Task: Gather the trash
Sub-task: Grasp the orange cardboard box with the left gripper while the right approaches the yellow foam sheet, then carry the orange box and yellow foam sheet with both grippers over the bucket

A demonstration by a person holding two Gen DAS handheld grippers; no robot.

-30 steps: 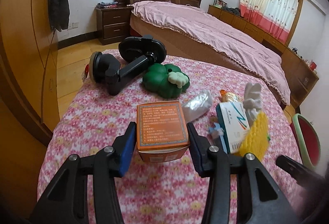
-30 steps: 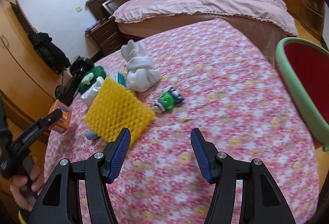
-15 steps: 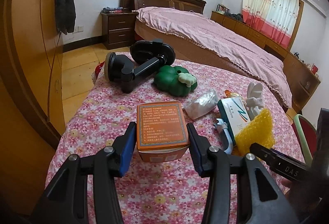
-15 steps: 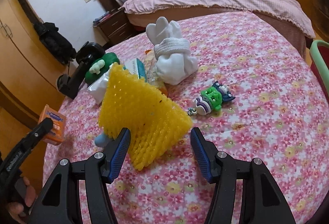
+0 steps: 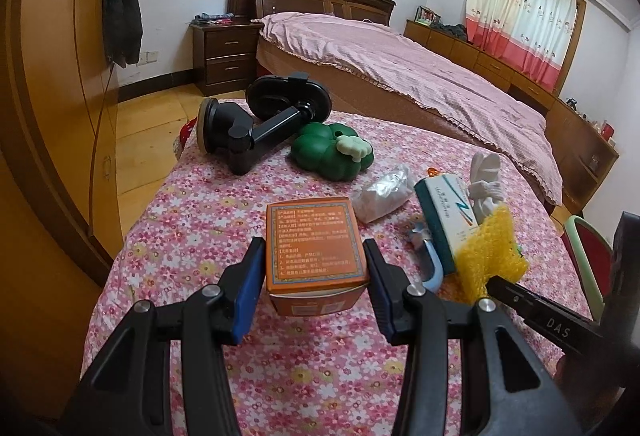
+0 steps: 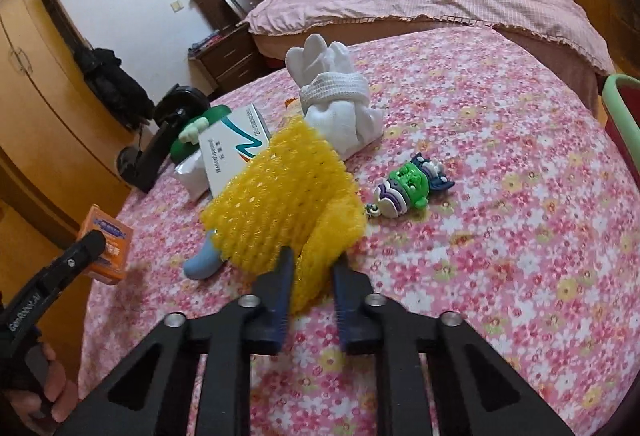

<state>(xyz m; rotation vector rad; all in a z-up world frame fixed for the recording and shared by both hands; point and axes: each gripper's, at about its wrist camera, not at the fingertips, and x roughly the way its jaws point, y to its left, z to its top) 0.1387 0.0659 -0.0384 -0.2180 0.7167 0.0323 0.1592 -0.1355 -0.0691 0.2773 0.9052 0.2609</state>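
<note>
Box (image 6: 236, 152), figure (image 6: 408, 185) beside net (image 6: 280, 204)

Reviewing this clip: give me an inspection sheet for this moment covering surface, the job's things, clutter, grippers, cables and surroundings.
Surface: table under a pink floral cloth, crowded on its left half.
Job's things: orange box; yellow foam net; white-and-teal carton; crumpled silver wrapper.
Clutter: black phone mount, green clover toy, white rolled socks, green figure keychain, pale blue piece half under the net.
Grippers: left gripper shut on the orange box; right gripper has just been closing and pinches the net's near corner.
Cables: nothing seen.
Surroundings: bed, nightstand, wardrobe, green-rimmed red bin past the table's right edge.
</note>
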